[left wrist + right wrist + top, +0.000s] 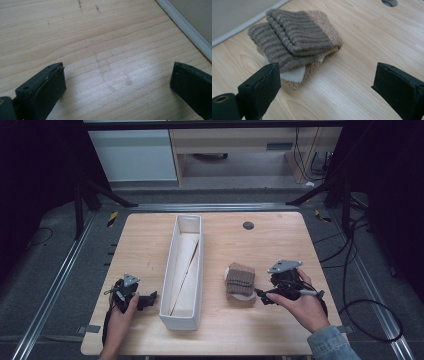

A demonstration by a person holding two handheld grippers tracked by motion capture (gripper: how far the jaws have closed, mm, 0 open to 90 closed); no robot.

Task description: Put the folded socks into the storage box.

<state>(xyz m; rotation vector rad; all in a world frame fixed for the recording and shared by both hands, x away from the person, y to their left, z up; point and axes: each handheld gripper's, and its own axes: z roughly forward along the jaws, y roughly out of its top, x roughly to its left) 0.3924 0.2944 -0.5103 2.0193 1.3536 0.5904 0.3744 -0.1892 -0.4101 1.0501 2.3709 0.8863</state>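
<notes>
The right gripper, jaws apart, needed to straddle the folded socks; the left gripper hung apart too.

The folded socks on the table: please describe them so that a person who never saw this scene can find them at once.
Start from the long white bin standing in the middle of the wooden table. Just to its right, near the right tool, lies a small folded bundle of socks. It is the one soft thing there: ribbed grey-brown knit, with a speckled tan part and a white patch.
</notes>
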